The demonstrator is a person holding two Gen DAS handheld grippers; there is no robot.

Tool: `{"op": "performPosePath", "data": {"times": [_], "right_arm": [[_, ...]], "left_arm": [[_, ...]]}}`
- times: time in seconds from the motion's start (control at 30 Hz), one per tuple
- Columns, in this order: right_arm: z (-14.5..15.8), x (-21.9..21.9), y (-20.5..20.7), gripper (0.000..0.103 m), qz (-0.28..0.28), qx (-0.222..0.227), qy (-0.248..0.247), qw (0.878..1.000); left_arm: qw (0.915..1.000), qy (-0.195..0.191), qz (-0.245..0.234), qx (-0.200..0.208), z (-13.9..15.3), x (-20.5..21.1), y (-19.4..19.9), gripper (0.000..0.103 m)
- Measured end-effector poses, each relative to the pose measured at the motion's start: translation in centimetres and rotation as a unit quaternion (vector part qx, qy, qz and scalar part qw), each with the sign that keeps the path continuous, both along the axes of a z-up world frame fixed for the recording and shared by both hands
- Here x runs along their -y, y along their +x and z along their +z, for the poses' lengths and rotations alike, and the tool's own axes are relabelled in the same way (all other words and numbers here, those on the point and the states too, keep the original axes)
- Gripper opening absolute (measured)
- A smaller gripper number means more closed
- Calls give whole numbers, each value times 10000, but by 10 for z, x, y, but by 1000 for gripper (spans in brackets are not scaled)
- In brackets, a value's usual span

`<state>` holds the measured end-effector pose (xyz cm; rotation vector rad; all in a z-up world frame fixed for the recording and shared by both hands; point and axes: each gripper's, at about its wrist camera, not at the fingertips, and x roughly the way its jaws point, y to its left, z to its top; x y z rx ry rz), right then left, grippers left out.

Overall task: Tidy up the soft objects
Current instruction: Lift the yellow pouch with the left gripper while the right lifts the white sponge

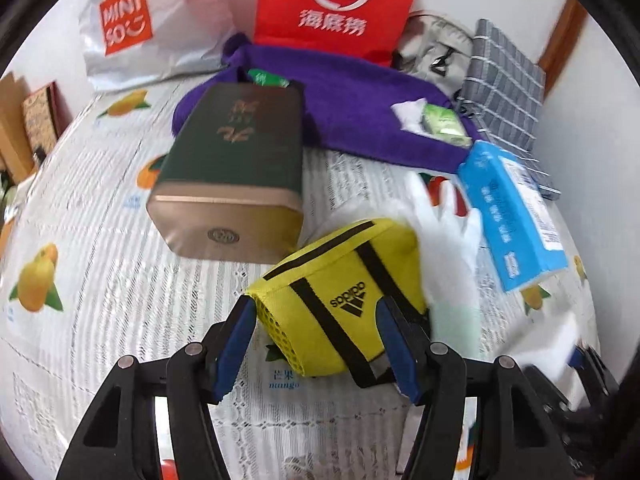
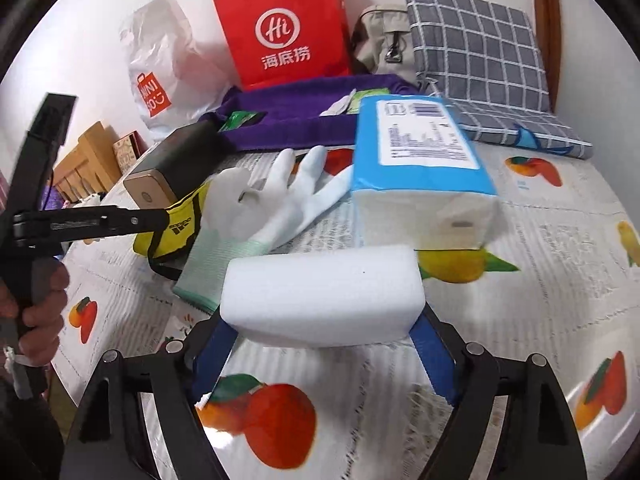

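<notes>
A yellow adidas pouch (image 1: 340, 292) lies on the fruit-print tablecloth. My left gripper (image 1: 316, 344) is open, its blue fingers on either side of the pouch's near end; it also shows side-on in the right wrist view (image 2: 152, 216). My right gripper (image 2: 320, 344) is shut on a white foam sponge (image 2: 324, 296), held just above the cloth. A white glove with a green cuff (image 2: 256, 216) lies between pouch and sponge, also in the left wrist view (image 1: 448, 248). A blue tissue pack (image 2: 416, 168) lies behind the sponge.
A dark green and gold tin (image 1: 232, 176) lies behind the pouch. A purple cloth (image 1: 360, 108) with small green packets lies further back. A red bag (image 2: 280, 28), a white Miniso bag (image 1: 132, 24), a grey bag and a plaid cushion (image 2: 480, 60) line the wall.
</notes>
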<state>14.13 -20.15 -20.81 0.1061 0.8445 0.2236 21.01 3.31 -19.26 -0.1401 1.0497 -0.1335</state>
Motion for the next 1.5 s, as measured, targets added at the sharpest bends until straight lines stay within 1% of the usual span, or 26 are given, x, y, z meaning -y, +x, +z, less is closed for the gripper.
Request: {"op": "performPosePath", "data": {"times": [0.1, 0.17, 0.3, 0.37, 0.5, 0.57, 0.63, 0.67, 0.73, 0.83, 0.87, 0.9, 0.93, 1.0, 1.13, 1.33, 1.4, 1.5], "right_arm": [[1, 9, -7, 82, -110, 47, -135, 9998], [-1, 15, -9, 82, -222, 42, -237, 9995], [-6, 23, -9, 82, -276, -13, -173, 9995], [-11, 22, -8, 82, -279, -65, -137, 9995], [-13, 19, -9, 82, -298, 12, -218, 9993], [-15, 17, -9, 82, -310, -20, -260, 9992], [-16, 17, -9, 82, -316, -57, -258, 9992], [-16, 16, -9, 82, -331, -56, -243, 9991], [-16, 16, -10, 82, -329, -69, -238, 9991], [-15, 18, -10, 82, -383, -86, -198, 9990], [-15, 18, -10, 82, -382, -91, -189, 9990], [-14, 18, -10, 82, -390, -82, -199, 9990], [-13, 18, -11, 82, -405, -59, -231, 9989], [-10, 18, -13, 82, -412, -19, -263, 9988], [-4, 19, -15, 82, -436, 46, -256, 9987], [2, 18, -18, 82, -457, 82, -348, 9983], [3, 20, -19, 82, -468, 88, -347, 9983], [5, 23, -19, 82, -513, 75, -323, 9981]], "left_arm": [[9997, 35, 228, -20, -9, 0, 2, 58], [9996, 46, 265, 32, -12, 2, 2, 58], [9997, 102, 236, 58, -15, 5, 3, 58], [9996, 99, 211, 134, -15, 6, 2, 59], [9991, 96, 182, 364, -17, 6, -3, 59], [9989, 145, 172, 423, -17, 7, -4, 59], [9987, 94, 227, 436, -17, 6, -5, 59], [9987, 77, 258, 429, -16, 5, -5, 57], [9983, 77, 399, 419, -15, 0, -6, 41], [9981, -252, 434, 350, -14, -12, -7, 32], [9977, -384, 450, 334, -13, -17, -7, 32], [9973, -486, 449, 326, -13, -19, -8, 29], [9969, -542, 444, 347, -11, -22, -9, 24], [9961, -652, 426, 415, -4, -26, -13, 19], [9959, -603, 332, 579, 9, -28, -22, 16], [9950, -585, 383, 716, 25, -41, -36, 15], [9940, -653, 438, 760, 31, -50, -41, 15], [9906, -1026, 462, 778, 42, -62, -47, 15]]}}
